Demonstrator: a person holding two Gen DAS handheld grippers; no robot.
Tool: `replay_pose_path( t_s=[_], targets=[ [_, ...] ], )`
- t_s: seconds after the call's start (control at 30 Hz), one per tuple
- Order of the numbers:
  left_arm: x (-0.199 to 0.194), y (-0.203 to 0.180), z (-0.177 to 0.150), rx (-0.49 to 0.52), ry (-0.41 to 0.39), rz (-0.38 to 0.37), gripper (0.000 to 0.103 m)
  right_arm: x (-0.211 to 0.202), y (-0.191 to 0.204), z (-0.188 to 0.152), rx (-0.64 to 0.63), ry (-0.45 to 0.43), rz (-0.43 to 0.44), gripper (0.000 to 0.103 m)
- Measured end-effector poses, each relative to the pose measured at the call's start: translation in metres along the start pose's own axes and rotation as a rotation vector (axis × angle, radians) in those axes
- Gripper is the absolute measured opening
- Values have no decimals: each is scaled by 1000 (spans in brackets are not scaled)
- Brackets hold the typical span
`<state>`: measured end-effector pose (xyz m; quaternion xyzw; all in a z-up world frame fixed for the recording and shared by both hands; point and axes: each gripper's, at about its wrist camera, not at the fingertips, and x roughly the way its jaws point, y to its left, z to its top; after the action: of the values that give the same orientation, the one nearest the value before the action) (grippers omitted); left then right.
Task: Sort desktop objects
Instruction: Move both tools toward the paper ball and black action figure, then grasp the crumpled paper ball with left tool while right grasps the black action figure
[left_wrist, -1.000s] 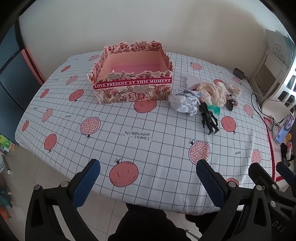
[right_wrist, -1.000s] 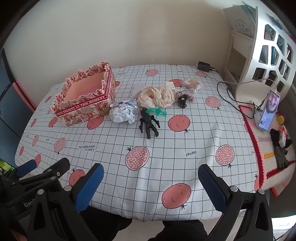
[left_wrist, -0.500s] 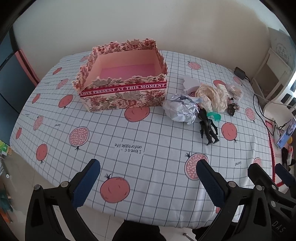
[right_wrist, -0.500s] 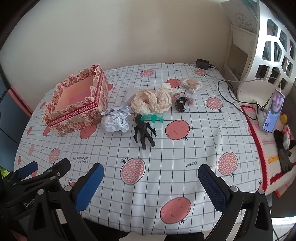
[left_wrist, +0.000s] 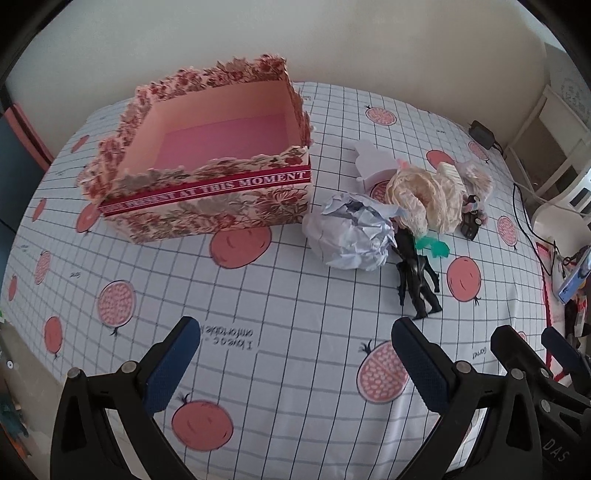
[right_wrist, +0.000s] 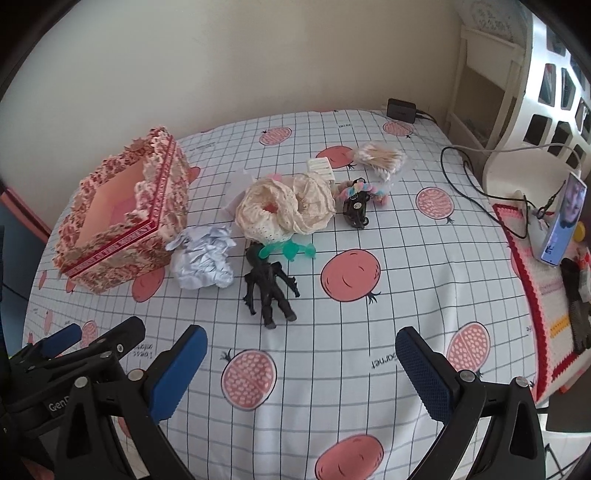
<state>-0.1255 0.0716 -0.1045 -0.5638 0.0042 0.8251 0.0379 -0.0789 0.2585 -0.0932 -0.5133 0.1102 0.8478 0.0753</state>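
The black action figure (right_wrist: 271, 291) is laid on the tablecloth (right_wrist: 388, 302) beside crumpled paper (right_wrist: 203, 260), feet toward the camera. Both the left gripper (left_wrist: 295, 363) and right gripper (right_wrist: 301, 371) are spread wide, empty.

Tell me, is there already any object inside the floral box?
No, the floral box shows only its bare pink bottom in the left wrist view.
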Motion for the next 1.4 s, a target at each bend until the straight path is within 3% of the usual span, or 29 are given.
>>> replay_pose_path(
  t_s=[0.43,0.67,1.4],
  targets=[
    [40,-7,26,10,47,-31,103,43,-7,22,38,51,14,103],
    [55,-6,37,-3,66,-92,103,60,-12,25,62,74,1,103],
    [91,-11,51,7,109,-146,103,106,3,27,-3,140,43,103]
  ],
)
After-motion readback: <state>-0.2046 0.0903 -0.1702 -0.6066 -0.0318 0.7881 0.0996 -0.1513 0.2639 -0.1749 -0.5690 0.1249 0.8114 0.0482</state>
